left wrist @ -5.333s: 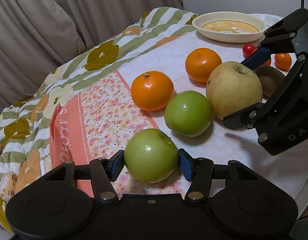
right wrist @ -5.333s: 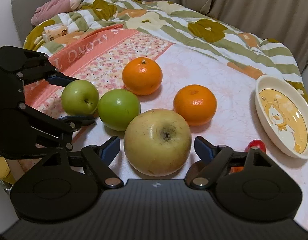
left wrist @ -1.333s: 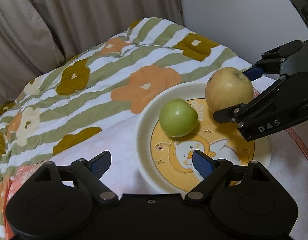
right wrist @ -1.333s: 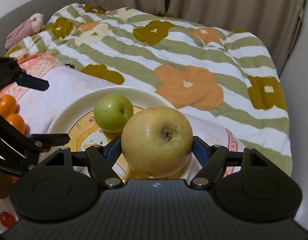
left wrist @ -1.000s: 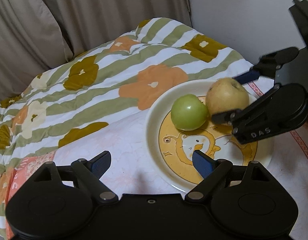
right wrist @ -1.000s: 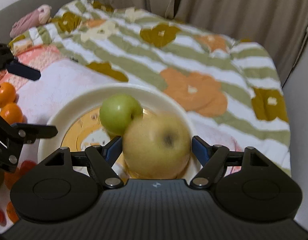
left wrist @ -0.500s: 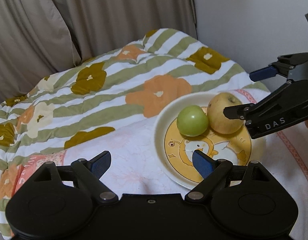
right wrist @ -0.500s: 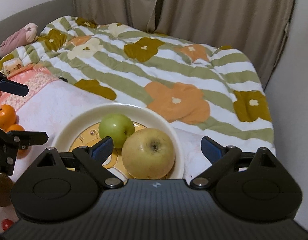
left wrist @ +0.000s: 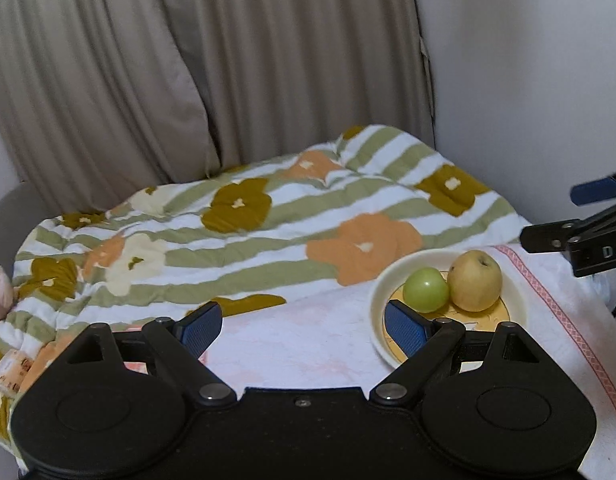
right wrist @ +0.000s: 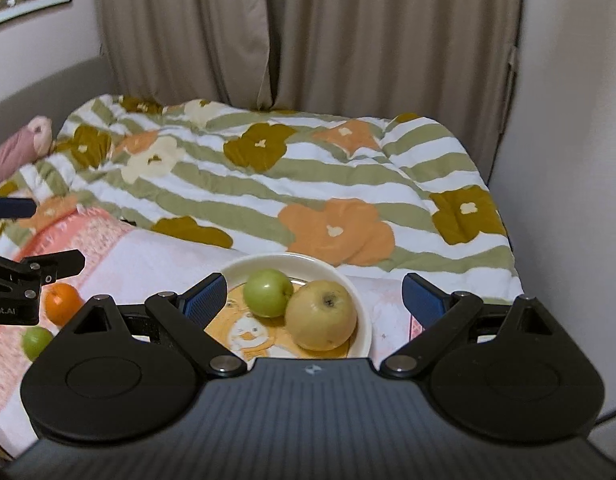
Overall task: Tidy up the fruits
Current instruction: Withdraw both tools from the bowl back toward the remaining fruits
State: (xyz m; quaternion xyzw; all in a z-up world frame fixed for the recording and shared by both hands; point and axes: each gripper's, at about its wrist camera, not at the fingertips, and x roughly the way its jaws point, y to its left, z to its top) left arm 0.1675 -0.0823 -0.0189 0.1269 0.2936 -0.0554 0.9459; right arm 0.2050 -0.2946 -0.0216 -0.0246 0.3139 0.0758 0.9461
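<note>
A cream bowl (left wrist: 516,296) (right wrist: 360,300) with a yellow cartoon picture holds a small green apple (left wrist: 426,290) (right wrist: 267,293) and a big yellow apple (left wrist: 474,280) (right wrist: 321,315), side by side and touching. My left gripper (left wrist: 303,326) is open and empty, raised above the cloth to the left of the bowl. My right gripper (right wrist: 314,298) is open and empty, lifted well above the bowl. At the left edge of the right wrist view lie an orange (right wrist: 61,298) and another green apple (right wrist: 36,342) under the left gripper's fingers (right wrist: 63,261).
A pale pink cloth (left wrist: 299,344) covers the table. Behind it lies a striped floral quilt (left wrist: 267,232) (right wrist: 287,176), with beige curtains (left wrist: 187,60) and a white wall (left wrist: 528,80) beyond. A pink soft toy (right wrist: 15,148) rests at the far left.
The right gripper let go of the yellow apple in the bowl and opened wide. Both grippers have since risen and drawn back, so the bowl looks smaller and lower.
</note>
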